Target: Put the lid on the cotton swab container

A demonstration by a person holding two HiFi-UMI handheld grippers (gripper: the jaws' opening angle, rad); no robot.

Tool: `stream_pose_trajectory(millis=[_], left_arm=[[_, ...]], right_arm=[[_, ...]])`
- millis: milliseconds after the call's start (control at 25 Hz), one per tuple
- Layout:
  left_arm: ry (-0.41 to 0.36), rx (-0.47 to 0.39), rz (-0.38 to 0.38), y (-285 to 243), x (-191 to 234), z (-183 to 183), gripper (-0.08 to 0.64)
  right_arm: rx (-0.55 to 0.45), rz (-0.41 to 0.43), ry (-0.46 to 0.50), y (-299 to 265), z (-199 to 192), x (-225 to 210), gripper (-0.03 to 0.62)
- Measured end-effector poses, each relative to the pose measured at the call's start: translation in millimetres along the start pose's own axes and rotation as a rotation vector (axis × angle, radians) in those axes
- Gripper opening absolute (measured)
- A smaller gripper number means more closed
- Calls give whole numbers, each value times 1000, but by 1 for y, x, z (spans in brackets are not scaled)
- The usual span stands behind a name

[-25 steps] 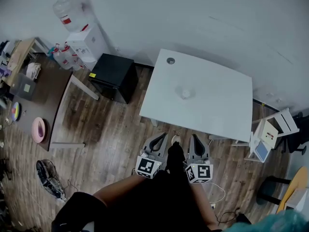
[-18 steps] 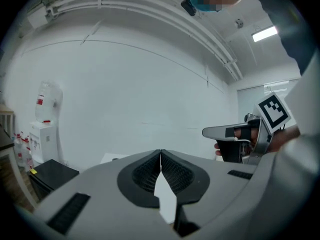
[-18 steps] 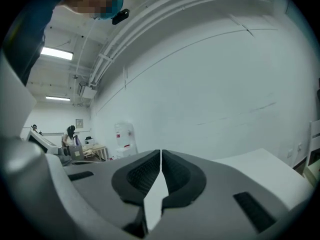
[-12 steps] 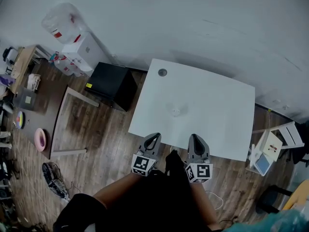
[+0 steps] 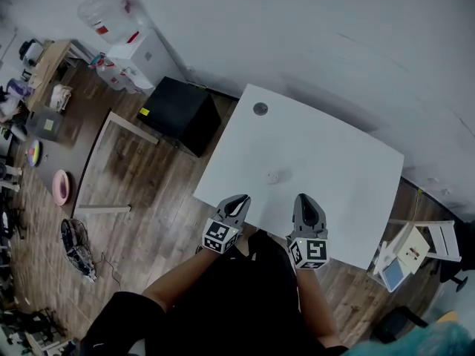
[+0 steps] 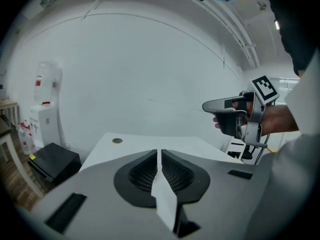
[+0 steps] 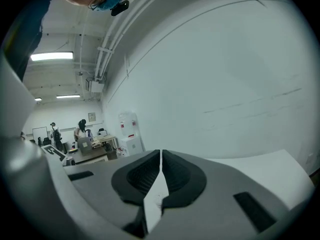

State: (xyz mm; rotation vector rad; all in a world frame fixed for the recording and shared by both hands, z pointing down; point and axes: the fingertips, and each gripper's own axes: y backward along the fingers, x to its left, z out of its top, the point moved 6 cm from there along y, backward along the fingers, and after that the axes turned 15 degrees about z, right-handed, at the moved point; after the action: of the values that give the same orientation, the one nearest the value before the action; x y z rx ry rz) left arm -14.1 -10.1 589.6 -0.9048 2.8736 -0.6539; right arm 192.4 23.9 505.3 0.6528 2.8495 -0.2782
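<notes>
Two shut, empty grippers hover at the near edge of the white rectangular table (image 5: 349,154).
Grey left gripper (image 5: 238,200) and grey right gripper (image 5: 307,202) have jaws pressed together on nothing, probably because no reach has begun. The small white round cotton swab container (image 5: 273,176) sits mid-table, ahead of both; its lid cannot be made out.

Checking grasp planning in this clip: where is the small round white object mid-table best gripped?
Likely across its round sides, from above: the small round white object sits low and alone on the white table, clear all round. Too small to tell lid from container. The left gripper and right gripper, both shut and empty, must open first.
</notes>
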Motion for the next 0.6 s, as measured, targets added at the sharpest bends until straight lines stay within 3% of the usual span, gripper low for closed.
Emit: stream_pose_trajectory(millis=[80, 240, 520, 600], left_arm=[[-3, 0, -16, -13, -1, -3, 20], [10, 34, -95, -38, -9, -18, 159], [-139, 148, -104, -83, -14, -52, 196], [-151, 183, -111, -92, -13, -62, 222]], right_arm=[[18, 15, 8, -7, -3, -3, 34], [53, 41, 18, -19, -14, -13, 32], [121, 57, -31, -44, -30, -37, 34], [137, 65, -34, -50, -31, -39, 34]])
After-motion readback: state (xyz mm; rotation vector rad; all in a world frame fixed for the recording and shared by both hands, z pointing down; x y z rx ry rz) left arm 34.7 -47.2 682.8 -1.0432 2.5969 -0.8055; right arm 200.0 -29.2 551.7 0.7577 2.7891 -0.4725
